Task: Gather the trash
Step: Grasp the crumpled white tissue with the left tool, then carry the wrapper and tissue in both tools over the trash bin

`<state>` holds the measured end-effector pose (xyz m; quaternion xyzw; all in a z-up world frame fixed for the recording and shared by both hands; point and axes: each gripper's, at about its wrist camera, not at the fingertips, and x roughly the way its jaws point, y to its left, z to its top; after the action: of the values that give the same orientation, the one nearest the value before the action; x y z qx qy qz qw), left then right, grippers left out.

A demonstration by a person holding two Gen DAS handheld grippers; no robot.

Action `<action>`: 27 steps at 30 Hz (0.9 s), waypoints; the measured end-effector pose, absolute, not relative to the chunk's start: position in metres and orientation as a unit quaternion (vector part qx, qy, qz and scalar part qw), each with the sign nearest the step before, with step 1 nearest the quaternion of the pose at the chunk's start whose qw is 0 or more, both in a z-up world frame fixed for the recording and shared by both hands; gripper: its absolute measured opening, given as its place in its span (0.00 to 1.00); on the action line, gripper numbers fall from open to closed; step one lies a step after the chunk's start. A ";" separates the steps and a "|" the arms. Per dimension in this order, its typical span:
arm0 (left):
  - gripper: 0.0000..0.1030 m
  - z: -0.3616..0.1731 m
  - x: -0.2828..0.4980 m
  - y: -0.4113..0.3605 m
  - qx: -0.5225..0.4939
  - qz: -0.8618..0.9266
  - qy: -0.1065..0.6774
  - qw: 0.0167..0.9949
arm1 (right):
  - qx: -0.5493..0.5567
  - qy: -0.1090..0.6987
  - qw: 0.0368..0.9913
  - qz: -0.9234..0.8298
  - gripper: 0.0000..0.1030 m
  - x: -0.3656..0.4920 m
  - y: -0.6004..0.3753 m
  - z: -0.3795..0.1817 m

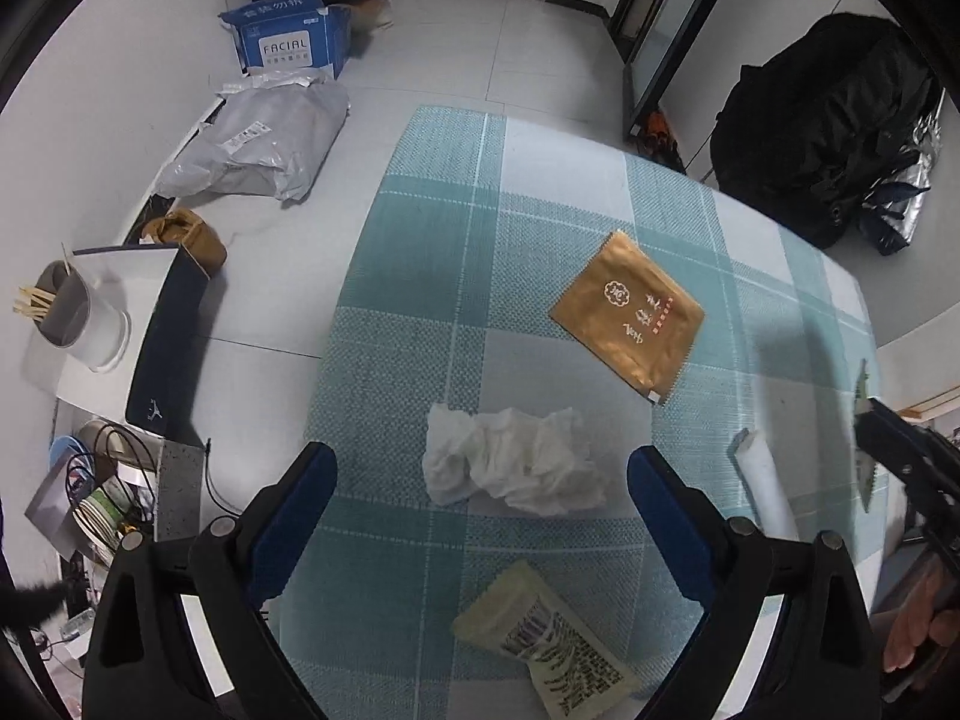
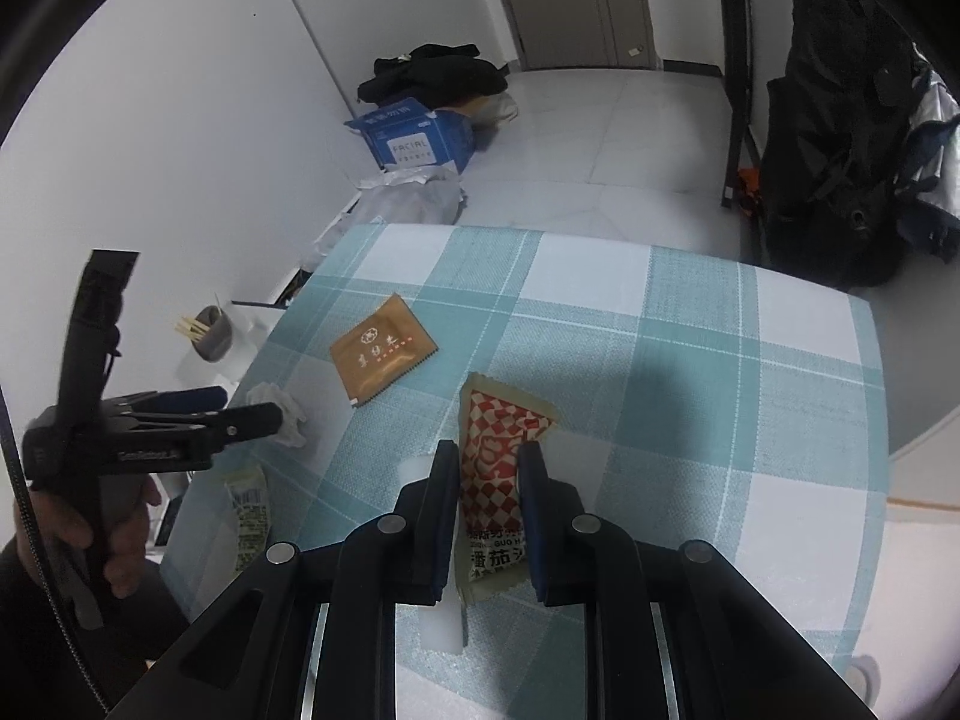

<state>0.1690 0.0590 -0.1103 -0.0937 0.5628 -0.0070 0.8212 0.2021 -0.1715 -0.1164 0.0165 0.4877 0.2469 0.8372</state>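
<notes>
On the teal checked tablecloth (image 1: 456, 312) lie a crumpled white tissue (image 1: 510, 462), a gold sachet (image 1: 627, 315) and a pale printed packet (image 1: 552, 642). My left gripper (image 1: 480, 468) is open, its blue fingers either side of the tissue, just above it. My right gripper (image 2: 487, 462) is shut on a red-and-white checked ketchup packet (image 2: 495, 450), held above the cloth (image 2: 690, 360). The gold sachet (image 2: 381, 348), tissue (image 2: 288, 414), pale packet (image 2: 249, 510) and left gripper (image 2: 246, 411) also show in the right wrist view. A white foam piece (image 1: 765, 486) lies at the right.
Left of the table stand a grey cup with sticks (image 1: 66, 312), a dark box (image 1: 168, 336) and cluttered cables (image 1: 102, 480). On the floor beyond are a grey plastic bag (image 1: 258, 144), a blue carton (image 1: 288, 36) and a black backpack (image 1: 822, 132).
</notes>
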 end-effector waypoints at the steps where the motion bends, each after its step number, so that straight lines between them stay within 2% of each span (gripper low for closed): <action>1: 0.87 -0.111 0.169 0.056 -0.087 -0.006 0.563 0.822 | 0.017 0.488 0.837 0.247 0.18 0.202 -0.173 -0.116; 3: 0.82 -0.113 0.171 0.050 -0.066 -0.003 0.568 0.821 | 0.019 0.487 0.838 0.246 0.18 0.201 -0.176 -0.116; 9: 0.56 -0.114 0.171 0.036 -0.004 0.009 0.560 0.828 | 0.026 0.487 0.837 0.247 0.19 0.201 -0.182 -0.115; 12: 0.37 -0.111 0.172 0.033 -0.006 -0.001 0.557 0.831 | 0.027 0.486 0.838 0.249 0.19 0.200 -0.182 -0.114; 14: 0.19 -0.110 0.171 0.031 -0.006 -0.011 0.556 0.831 | 0.027 0.485 0.838 0.250 0.19 0.199 -0.183 -0.114; 19: 0.11 -0.110 0.173 0.031 -0.010 -0.004 0.557 0.831 | 0.028 0.485 0.837 0.250 0.19 0.199 -0.185 -0.115; 27: 0.10 -0.110 0.174 0.032 -0.025 -0.002 0.561 0.828 | 0.025 0.484 0.838 0.252 0.19 0.196 -0.186 -0.113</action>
<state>0.1740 0.0319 -0.1104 -0.0253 0.5607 -0.0023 0.8276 0.1962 -0.1862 -0.1135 0.0255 0.4838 0.2520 0.8378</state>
